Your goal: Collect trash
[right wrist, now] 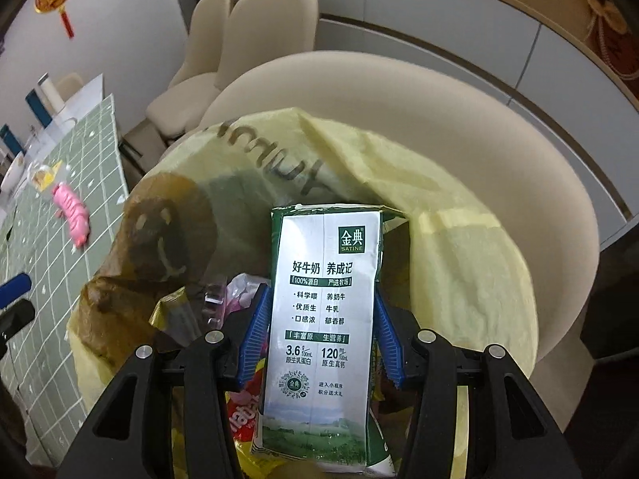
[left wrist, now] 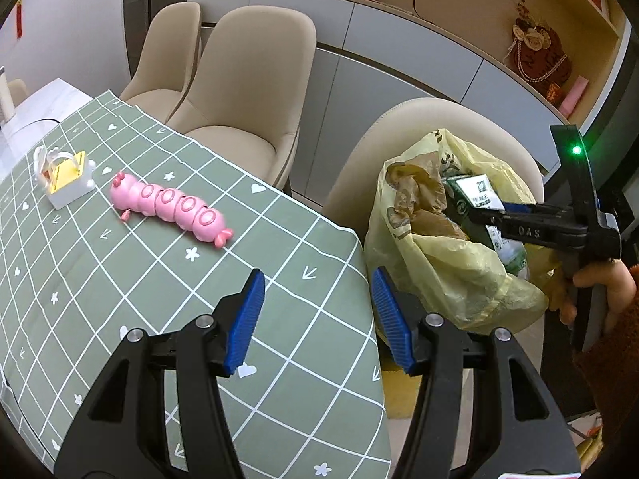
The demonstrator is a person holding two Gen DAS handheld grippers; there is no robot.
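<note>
R gripper clamped on milk carton, blue ribbed pads pressing both narrow sides. Carton is over the open mouth of the yellow bag, lower end among wrappers already inside.

Risks, my read:
- Carton is glossy, slick card w/ soft walls; a hard squeeze could buckle it or push out dregs, a loose one lets it slip early.
- Bag is thin, crinkly film, floppy rim; nothing visibly holds the mouth open. It could fold shut or snag on a pad as the R gripper pulls out.
- Bag sits on a rounded beige chair; a nudge could tip it off the seat.

L gripper w/ tongs apart, holding nothing, hovering at the table edge beside the bag. Cloth is matte green, white grid.

Farther out on table: pink toy, hard shiny plastic, segmented; small white box past it. Neither looks like trash, though that's a guess.
</note>
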